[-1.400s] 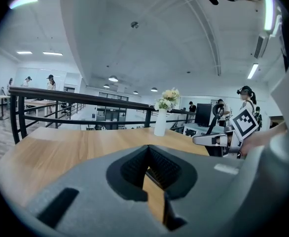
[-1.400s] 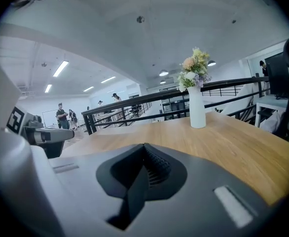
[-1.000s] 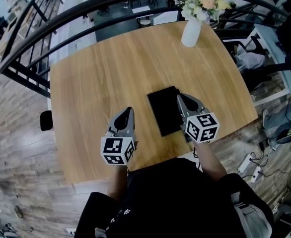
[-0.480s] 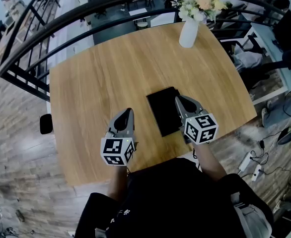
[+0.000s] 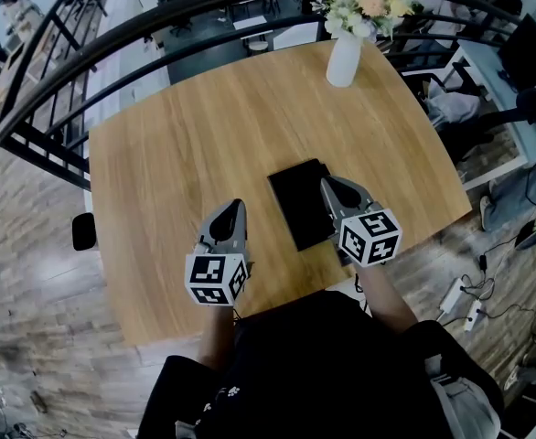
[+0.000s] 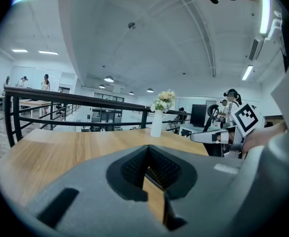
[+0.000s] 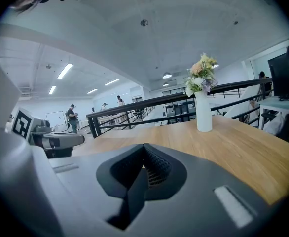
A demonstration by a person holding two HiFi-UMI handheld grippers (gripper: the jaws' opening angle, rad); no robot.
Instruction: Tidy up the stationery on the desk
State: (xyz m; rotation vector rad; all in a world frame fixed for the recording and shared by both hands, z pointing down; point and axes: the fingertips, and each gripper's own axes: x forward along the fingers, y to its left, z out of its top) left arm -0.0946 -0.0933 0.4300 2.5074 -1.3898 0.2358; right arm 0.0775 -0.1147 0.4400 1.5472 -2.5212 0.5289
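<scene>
A flat black rectangular case (image 5: 301, 203) lies on the wooden desk (image 5: 204, 126) near its front edge. My right gripper (image 5: 328, 185) hovers over the case's right side, jaws shut with nothing between them. To the left of the case, over bare wood, my left gripper (image 5: 238, 206) is shut and empty as well. In the left gripper view the jaws (image 6: 147, 154) meet tip to tip, and the right gripper (image 6: 211, 136) shows at the right. The right gripper view shows its own jaws (image 7: 145, 154) closed, with the left gripper (image 7: 55, 140) at the left.
A white vase of flowers (image 5: 345, 55) stands at the desk's far right corner, also seen as the vase (image 6: 157, 123) and the vase (image 7: 203, 111). A black railing (image 5: 112, 35) runs behind the desk. Cables and a power strip (image 5: 455, 294) lie on the floor at the right.
Both grippers have stayed where they were. The view has shifted slightly, so the vase and case sit a little further left in the picture.
</scene>
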